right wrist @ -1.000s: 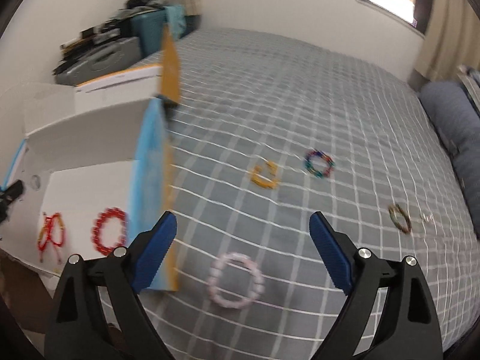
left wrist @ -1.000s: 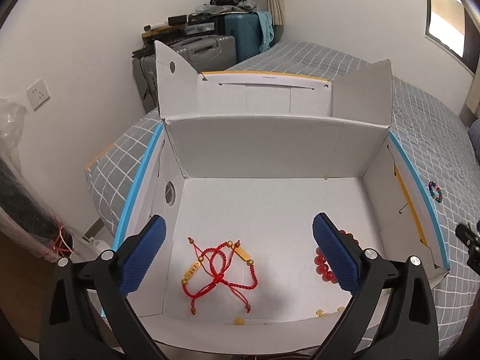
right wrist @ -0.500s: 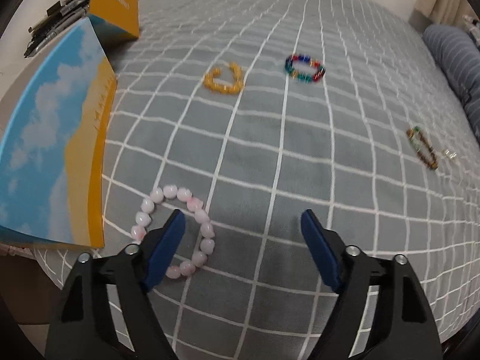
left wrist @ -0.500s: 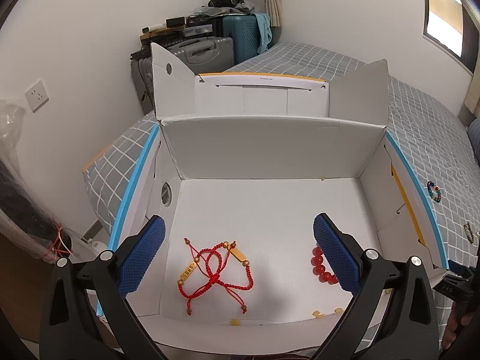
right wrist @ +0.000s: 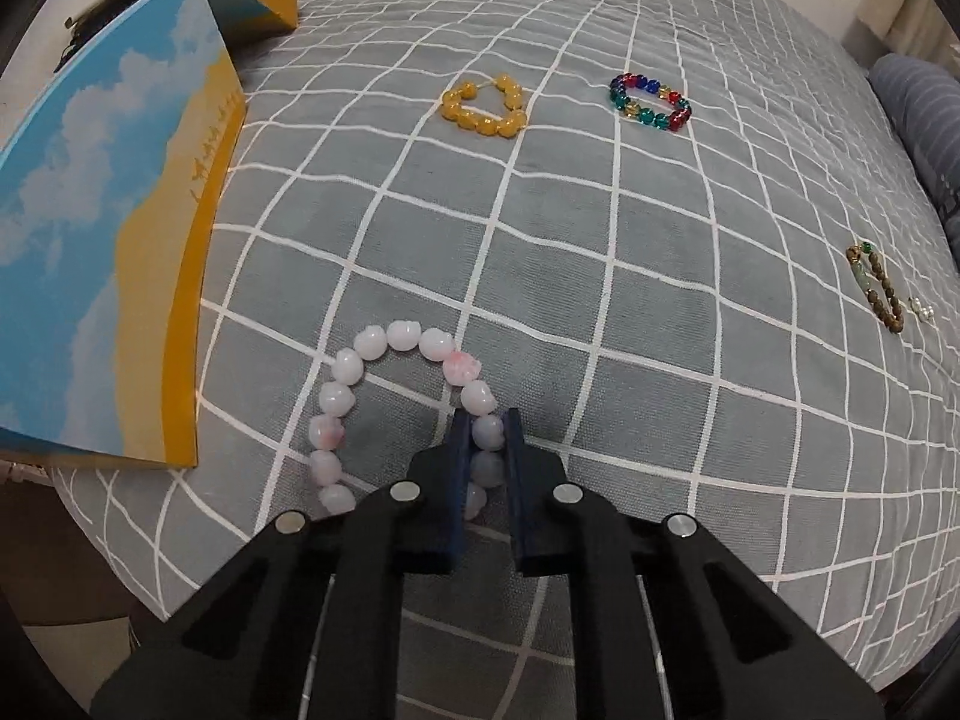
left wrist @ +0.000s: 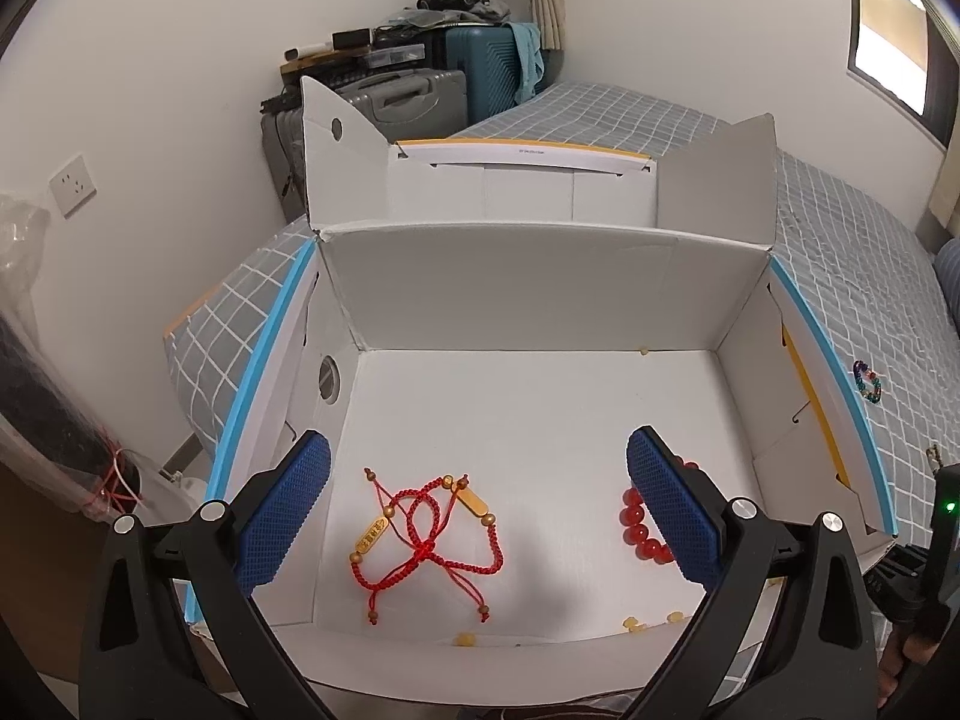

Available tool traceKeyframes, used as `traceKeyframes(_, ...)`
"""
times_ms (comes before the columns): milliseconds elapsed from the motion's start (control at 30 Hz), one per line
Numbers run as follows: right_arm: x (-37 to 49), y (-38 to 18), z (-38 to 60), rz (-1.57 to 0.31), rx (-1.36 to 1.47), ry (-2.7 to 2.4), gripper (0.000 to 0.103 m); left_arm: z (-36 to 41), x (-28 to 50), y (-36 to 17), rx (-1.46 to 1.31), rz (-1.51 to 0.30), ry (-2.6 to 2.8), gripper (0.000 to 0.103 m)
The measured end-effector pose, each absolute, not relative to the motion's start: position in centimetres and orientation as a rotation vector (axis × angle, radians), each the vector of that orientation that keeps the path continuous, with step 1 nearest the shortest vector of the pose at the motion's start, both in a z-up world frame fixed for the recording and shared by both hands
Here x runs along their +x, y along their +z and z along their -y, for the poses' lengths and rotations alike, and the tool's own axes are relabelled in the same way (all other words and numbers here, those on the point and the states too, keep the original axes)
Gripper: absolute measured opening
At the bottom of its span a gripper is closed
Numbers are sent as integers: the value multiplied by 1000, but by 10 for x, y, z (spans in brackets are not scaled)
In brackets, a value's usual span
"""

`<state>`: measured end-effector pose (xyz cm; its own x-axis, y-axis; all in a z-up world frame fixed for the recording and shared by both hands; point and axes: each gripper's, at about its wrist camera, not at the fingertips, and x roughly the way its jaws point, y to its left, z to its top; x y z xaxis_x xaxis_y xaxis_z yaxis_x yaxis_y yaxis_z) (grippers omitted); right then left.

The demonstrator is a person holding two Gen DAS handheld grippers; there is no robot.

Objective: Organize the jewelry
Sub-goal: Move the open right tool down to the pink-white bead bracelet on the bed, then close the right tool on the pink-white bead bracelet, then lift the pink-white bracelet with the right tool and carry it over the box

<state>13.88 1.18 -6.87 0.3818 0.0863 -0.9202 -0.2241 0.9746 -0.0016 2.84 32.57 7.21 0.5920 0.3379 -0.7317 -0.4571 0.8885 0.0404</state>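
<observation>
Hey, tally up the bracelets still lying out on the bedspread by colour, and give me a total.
Pink bracelet: 1
Yellow bracelet: 1
Multicoloured bracelet: 1
Brown bracelet: 1
Total: 4

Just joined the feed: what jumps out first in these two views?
The right gripper, jaws just closed, pinches a pale pink bead bracelet on the grey checked bedspread. The left gripper hangs open over the white cardboard box, where red cord bracelets with gold charms lie.
</observation>
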Motion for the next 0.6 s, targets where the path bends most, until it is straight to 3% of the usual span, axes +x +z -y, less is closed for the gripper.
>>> traceKeyframes(600, 130, 46, -13, -902, -106, 137, 10, -324, 26, 88, -160, -793, 449, 97)
